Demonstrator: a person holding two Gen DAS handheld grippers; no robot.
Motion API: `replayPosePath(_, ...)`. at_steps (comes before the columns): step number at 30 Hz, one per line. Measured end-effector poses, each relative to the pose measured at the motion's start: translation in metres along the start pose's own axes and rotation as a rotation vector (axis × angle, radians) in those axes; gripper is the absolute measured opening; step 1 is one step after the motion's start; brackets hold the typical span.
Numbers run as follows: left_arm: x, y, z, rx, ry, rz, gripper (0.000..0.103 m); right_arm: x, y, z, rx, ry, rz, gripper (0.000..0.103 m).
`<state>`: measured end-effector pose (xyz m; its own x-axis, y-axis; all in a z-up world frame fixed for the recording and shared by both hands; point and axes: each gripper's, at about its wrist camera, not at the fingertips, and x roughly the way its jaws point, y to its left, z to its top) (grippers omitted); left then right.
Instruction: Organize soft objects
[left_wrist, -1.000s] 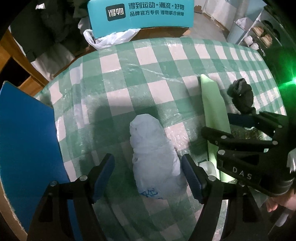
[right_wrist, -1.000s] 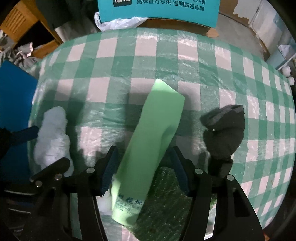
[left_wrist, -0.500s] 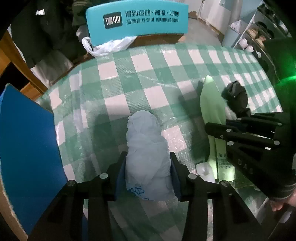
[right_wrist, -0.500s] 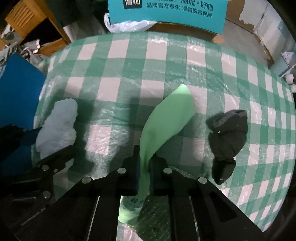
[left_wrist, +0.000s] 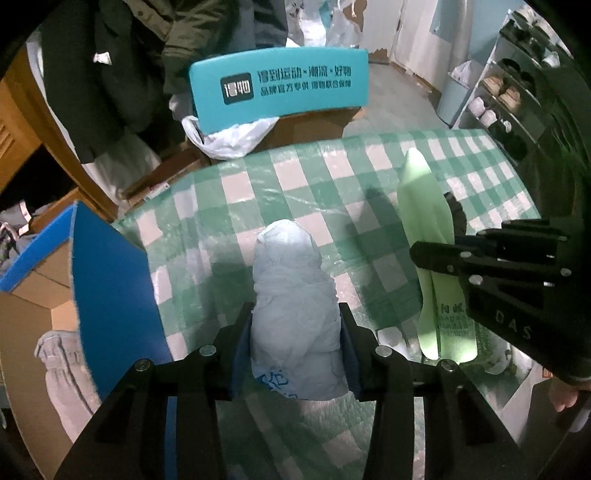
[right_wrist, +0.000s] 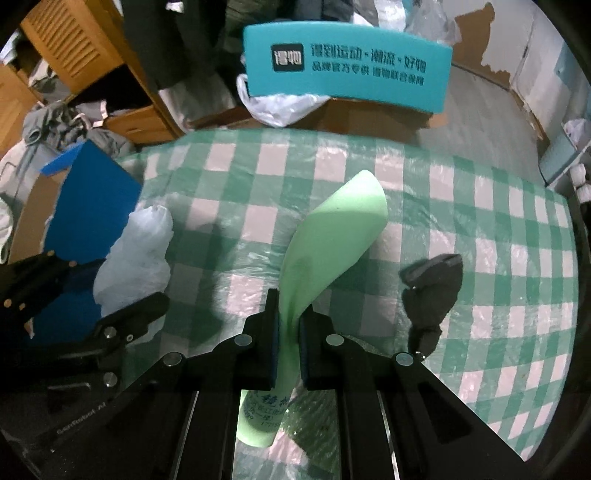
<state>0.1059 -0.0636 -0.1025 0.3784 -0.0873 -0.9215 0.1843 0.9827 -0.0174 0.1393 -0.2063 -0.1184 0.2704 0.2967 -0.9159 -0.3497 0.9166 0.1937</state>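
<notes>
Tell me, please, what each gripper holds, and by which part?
Left gripper clamps the white bundle across its near end; right gripper pinches the green pouch near its printed end.

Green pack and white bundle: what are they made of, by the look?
Green pack: looks like thin matte plastic film or foam sheet; it pinches flat and curls in the right hand-held gripper. White bundle: seemingly thin crinkled plastic bag over soft filling, translucent and wrinkled, dented by the left hand-held gripper.
</notes>
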Motion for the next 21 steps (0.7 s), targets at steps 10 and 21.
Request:
replayPosePath(10, -0.026, 0.007, -0.006, -0.013, -0.037, 0.020, 0.043, -0.028, 0.015, -0.006, -0.042, -0.041, 0.009, 0.009)
replayPosePath(21, -0.056, 0.014, -0.018, -0.012, -0.074, 0.046, 0.043, -0.055, 0.031, -0.013, -0.095, -0.082, 0.006, 0.009)
